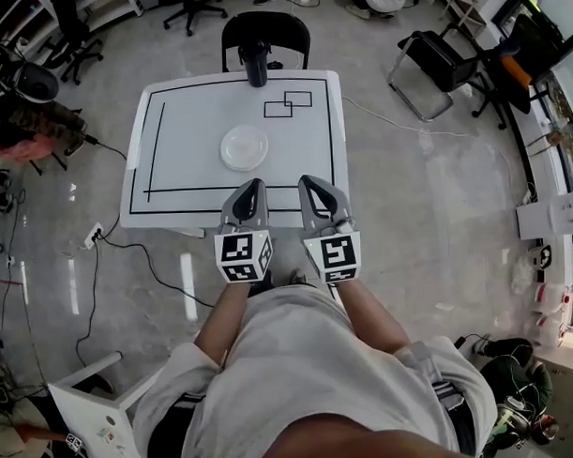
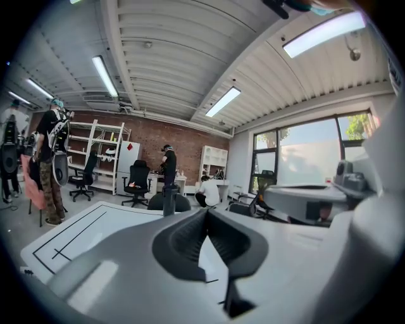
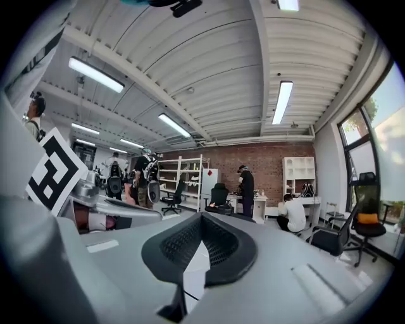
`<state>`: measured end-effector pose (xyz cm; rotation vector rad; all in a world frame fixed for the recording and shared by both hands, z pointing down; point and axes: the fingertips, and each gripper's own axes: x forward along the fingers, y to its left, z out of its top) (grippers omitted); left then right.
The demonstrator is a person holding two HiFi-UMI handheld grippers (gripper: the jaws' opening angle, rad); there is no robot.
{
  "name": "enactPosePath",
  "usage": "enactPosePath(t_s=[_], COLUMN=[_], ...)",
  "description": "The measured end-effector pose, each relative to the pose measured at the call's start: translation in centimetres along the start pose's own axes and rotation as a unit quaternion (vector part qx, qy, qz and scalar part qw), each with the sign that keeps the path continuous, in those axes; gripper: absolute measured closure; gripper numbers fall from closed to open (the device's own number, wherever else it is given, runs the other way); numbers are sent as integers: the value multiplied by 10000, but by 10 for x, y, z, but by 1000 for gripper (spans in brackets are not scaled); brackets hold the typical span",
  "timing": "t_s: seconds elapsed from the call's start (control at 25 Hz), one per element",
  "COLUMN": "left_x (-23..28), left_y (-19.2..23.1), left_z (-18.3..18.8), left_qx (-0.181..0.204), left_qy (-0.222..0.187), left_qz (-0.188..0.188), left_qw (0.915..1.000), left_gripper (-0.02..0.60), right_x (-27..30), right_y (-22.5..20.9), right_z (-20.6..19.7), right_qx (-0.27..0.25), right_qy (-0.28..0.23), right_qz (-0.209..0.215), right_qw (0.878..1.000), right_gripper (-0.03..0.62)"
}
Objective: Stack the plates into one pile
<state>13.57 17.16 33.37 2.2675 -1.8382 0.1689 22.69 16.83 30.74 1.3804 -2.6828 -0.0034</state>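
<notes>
A pile of pale round plates (image 1: pixel 243 147) rests near the middle of the white table (image 1: pixel 180 124); I cannot tell how many are in it. My left gripper (image 1: pixel 252 186) and right gripper (image 1: pixel 308 181) hover side by side over the table's near edge, short of the plates and pointing towards them. Both are shut with nothing between their jaws. In the left gripper view the left gripper (image 2: pixel 207 212) has its dark pads pressed together, and the right gripper (image 3: pixel 201 216) looks the same in its own view. The jaws hide the plates in both gripper views.
A black cylinder (image 1: pixel 254 65) stands at the table's far edge, with a black chair (image 1: pixel 266 32) behind it. Black lines and two small rectangles (image 1: pixel 289 103) mark the tabletop. Cables (image 1: pixel 128 248) trail on the floor at the left. People and office chairs stand around the room.
</notes>
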Motion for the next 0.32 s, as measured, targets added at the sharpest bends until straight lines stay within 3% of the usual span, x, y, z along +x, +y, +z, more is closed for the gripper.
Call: enactPosePath(t_s=[0.12, 0.32], left_x=[-2, 2], left_y=[-9, -9], left_z=[1, 14], left_qx=[184, 131], left_qy=[-8, -21], left_qz=[50, 73], left_qw=[9998, 9999], left_gripper=[581, 581], right_x=[-10, -7], right_y=[-4, 2], right_z=[4, 17], right_qx=[206, -657], right_qy=[-179, -270], right_qz=[179, 308], right_qw=[9995, 9970], right_gripper=[594, 594])
